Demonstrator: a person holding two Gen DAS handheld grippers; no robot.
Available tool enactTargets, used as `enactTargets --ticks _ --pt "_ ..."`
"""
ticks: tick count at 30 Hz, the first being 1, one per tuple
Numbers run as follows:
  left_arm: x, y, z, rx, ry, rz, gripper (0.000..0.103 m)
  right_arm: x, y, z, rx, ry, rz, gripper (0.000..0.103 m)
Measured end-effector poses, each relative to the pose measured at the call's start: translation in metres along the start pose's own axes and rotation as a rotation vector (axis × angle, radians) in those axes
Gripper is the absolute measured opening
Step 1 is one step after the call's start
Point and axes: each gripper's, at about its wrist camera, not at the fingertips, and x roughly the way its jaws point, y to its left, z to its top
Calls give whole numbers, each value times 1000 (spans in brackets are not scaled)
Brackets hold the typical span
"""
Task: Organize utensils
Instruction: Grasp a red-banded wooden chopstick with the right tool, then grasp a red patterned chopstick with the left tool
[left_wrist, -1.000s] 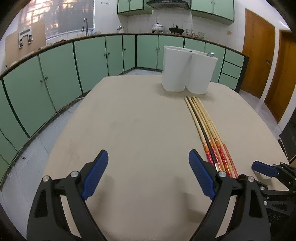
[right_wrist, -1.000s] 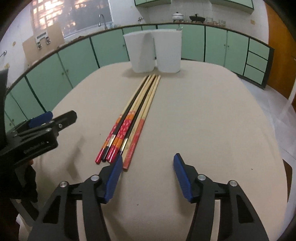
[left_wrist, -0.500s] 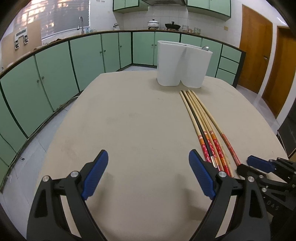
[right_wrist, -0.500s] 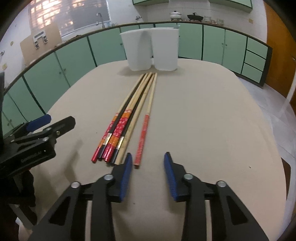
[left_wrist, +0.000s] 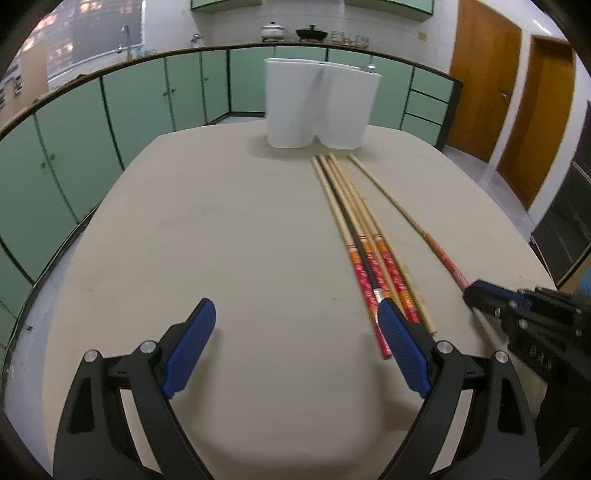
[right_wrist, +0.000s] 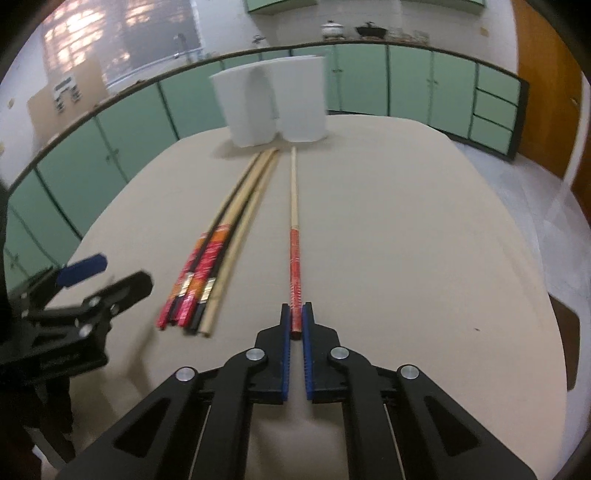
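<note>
White utensil holder (left_wrist: 320, 107): two joined compartments, standing at the far end of the beige table (left_wrist: 236, 240). Something rounded and metallic shows above the right compartment's rim in the left wrist view, possibly a spoon; contents otherwise hidden.

Bundled chopsticks (right_wrist: 218, 251): roughly five, count uncertain as they overlap; one black, the rest bamboo with red or orange handles, tips near the holder.

Single chopstick (right_wrist: 293, 236): bamboo with red handle, lying apart to the right of the bundle.

Right gripper (right_wrist: 294, 325): blue pads nearly closed, clamping the red handle end; only the right wrist view shows this grip plainly.

Left gripper (left_wrist: 295, 328): spread wide, holding nothing, beside the bundle's handles.
</note>
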Motion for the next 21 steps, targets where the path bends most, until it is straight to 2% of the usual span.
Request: enactTargets --ticks 7,13,21 --pt "15 -10 0 23 70 25 88 1 -7 1 9 -1 -10 6" --pt "19 -9 0 -6 83 4 89 3 -5 1 10 2 -8 6" --pt "21 -13 -1 13 101 37 89 3 -6 2 14 3 -1 6"
